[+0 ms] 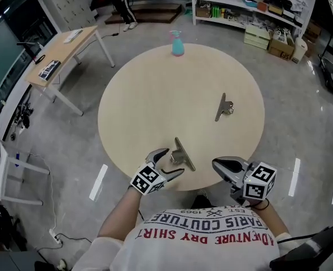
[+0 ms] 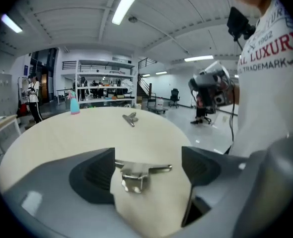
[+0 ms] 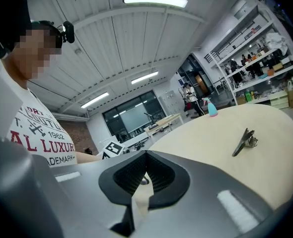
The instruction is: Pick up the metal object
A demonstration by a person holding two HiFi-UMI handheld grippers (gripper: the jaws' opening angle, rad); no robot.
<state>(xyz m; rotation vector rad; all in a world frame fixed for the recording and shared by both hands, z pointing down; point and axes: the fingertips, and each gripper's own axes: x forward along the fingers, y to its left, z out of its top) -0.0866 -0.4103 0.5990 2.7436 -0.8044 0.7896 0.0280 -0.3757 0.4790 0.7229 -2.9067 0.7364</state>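
Note:
Two metal clips lie on the round beige table [image 1: 149, 95]. The near clip [image 1: 183, 153] rests by the front edge, right at my left gripper [image 1: 173, 161]. In the left gripper view this clip [image 2: 136, 174] lies flat on the table between the open jaws of the left gripper [image 2: 147, 170], with a gap to the right pad. The far clip [image 1: 223, 106] sits right of centre, seen also as a far clip [image 2: 130, 118] and a far clip [image 3: 244, 142]. My right gripper [image 1: 216, 163] hovers at the front edge, shut and empty, its pads [image 3: 159, 175] meeting.
A blue spray bottle [image 1: 177, 43] stands at the table's far edge. A wooden desk [image 1: 65, 52] is to the far left, shelves [image 1: 251, 4] at the back right, and a person [image 1: 121, 1] stands at the back. Grey floor surrounds the table.

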